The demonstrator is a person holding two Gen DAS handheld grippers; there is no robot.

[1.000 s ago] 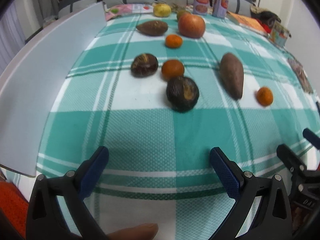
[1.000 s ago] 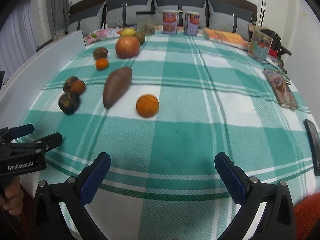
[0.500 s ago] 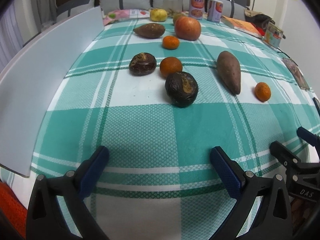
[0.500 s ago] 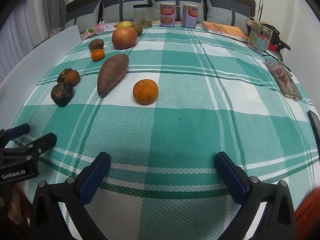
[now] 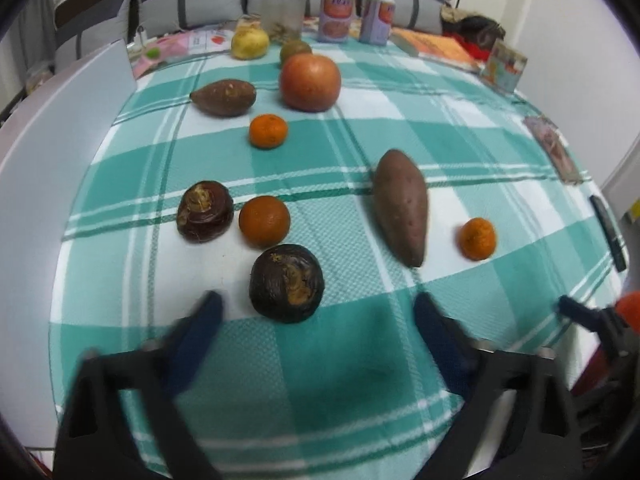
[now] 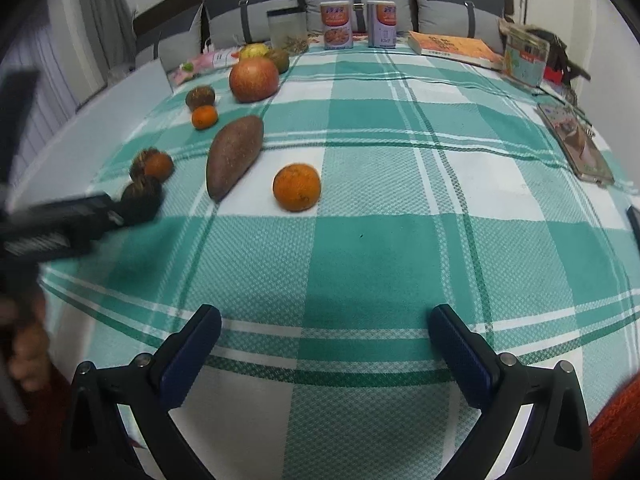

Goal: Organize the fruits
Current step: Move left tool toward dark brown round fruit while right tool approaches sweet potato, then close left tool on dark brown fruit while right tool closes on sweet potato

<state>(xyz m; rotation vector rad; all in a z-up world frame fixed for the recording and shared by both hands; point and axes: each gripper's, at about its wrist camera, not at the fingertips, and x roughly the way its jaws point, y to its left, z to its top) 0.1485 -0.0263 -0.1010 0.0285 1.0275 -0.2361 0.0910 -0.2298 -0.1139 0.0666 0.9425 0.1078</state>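
My left gripper (image 5: 316, 316), black frame with blue pads, sits low in its frame, blurred; jaws closing, nothing pressed between them. The dark wrinkled round fruit (image 5: 286, 283) lies just beyond the tips, toward the left pad, on the green-and-white checked tablecloth (image 5: 360, 360)

Above it, centre-left: a small orange mandarin (image 5: 264, 221) just beside a second brown shrivelled fruit (image 5: 205, 217). Long reddish sweet potato (image 5: 401, 206) right of centre, another little mandarin (image 5: 477, 238) near its lower right

Upper frame: third mandarin (image 5: 268, 131), short brown sweet potato (image 5: 224, 97), big red apple (image 5: 310, 83), yellow pear-like fruit (image 5: 250, 42) farther back

My right gripper (image 6: 324, 340) at the bottom of its frame, jaws spread wide, empty, over bare cloth; the lone mandarin lies well above it, mid-frame
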